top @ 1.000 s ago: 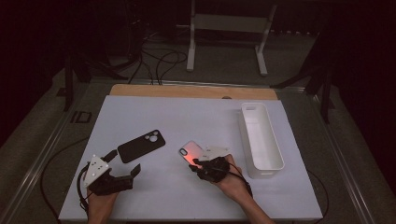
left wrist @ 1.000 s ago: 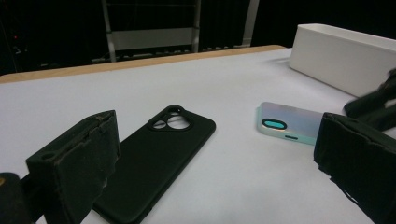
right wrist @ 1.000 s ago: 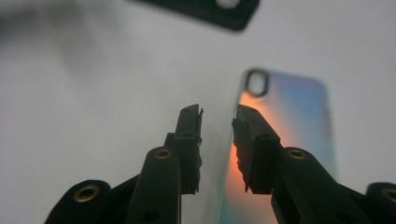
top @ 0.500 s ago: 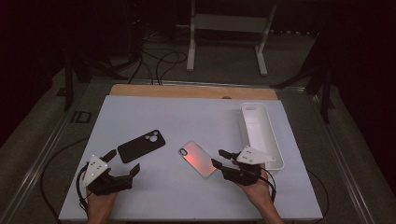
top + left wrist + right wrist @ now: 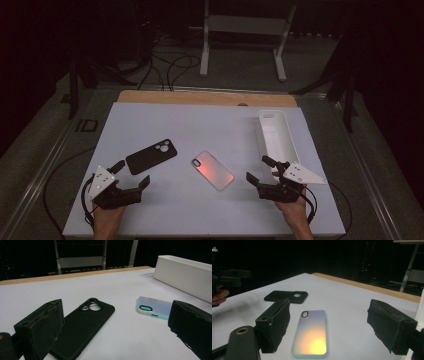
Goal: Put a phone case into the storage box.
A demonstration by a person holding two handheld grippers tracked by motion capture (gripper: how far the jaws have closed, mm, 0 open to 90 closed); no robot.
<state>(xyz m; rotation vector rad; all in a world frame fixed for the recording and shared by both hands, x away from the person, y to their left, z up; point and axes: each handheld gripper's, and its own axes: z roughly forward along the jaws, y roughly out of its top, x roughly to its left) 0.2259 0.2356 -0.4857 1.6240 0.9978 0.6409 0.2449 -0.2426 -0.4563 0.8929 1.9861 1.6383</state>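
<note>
Nearby, black case (image 5: 151, 156), white tray (image 5: 278, 135)

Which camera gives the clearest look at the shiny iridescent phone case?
The right gripper view: the iridescent case lies close, whole, camera cutout facing away, between that gripper's open jaws. The high view shows it small at mid-table. The left gripper view catches its cutout end, the rest hidden behind a jaw.

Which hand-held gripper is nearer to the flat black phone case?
Left. The left hand-held gripper sits open right beside the flat black phone case, at its near end. The right hand-held gripper is open beyond the iridescent phone, near the white tray.
</note>
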